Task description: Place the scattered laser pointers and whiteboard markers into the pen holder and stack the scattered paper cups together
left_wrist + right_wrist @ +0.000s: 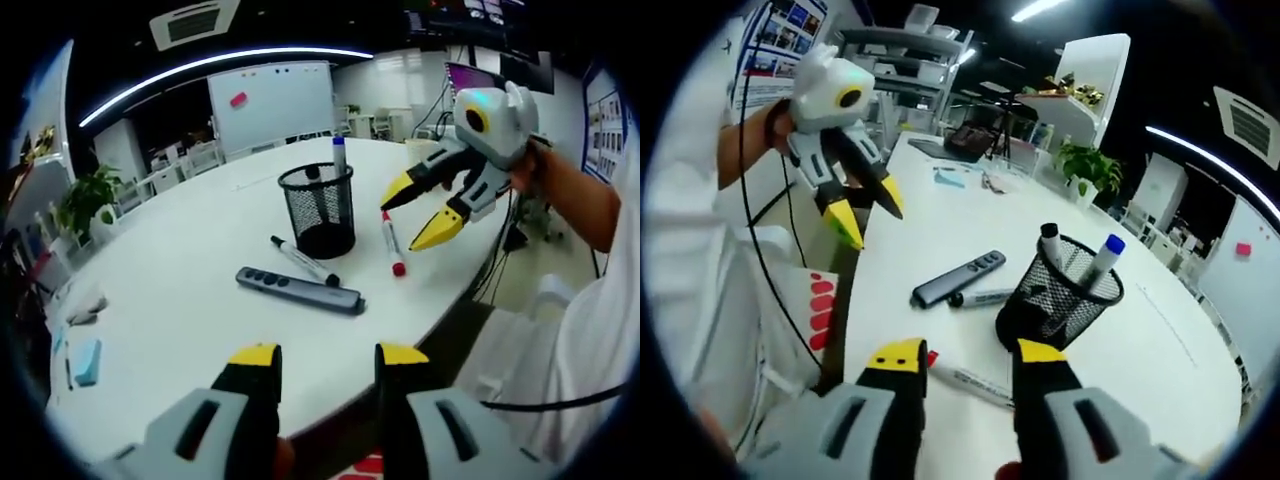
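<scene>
On the white table (180,300), going from left to right in the left gripper view, lie a grey laser pointer (298,290), a black-capped marker (305,261), the mesh pen holder (318,209) with two markers already inside, and a red-capped marker (392,244). The left gripper (327,362) hangs over the near edge, jaws apart and empty. The right gripper (425,210) hovers above the red-capped marker, jaws also open, holding nothing. No paper cups can be seen. The round markers may roll away if a jaw only pushes one side, and the light holder could tip when a marker hits its rim.
</scene>
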`<state>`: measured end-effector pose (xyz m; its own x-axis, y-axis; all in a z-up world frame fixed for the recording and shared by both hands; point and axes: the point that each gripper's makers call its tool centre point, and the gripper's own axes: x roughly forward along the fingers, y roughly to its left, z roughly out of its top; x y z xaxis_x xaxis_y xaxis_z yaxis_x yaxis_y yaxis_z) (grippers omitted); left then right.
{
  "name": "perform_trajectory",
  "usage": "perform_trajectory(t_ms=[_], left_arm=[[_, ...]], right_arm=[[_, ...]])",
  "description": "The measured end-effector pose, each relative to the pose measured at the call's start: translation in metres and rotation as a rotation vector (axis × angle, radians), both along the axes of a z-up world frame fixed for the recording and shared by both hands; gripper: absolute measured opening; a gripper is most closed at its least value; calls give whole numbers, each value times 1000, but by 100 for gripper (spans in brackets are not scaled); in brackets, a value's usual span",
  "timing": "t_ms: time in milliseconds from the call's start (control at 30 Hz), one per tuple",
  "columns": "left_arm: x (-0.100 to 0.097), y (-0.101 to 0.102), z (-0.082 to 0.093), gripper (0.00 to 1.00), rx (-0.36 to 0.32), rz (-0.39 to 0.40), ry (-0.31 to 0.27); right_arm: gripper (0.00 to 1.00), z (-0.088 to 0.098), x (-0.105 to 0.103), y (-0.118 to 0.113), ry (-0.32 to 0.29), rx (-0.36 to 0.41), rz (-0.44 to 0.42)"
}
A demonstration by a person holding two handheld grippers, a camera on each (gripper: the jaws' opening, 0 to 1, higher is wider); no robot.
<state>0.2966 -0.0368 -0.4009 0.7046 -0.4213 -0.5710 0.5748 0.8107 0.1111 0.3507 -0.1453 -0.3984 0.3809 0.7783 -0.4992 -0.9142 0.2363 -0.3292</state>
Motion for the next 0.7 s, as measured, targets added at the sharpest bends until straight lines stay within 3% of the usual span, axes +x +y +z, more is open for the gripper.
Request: perform_trajectory(t_ms=[533,700], left_arm=[[0,1,0,38,-3,5,-1],[-1,2,-1,38,-4,9,0]], right_arm=[[30,-15,-8,2,-3,-152,122],[29,-14,-4,1,-30,-182,137]])
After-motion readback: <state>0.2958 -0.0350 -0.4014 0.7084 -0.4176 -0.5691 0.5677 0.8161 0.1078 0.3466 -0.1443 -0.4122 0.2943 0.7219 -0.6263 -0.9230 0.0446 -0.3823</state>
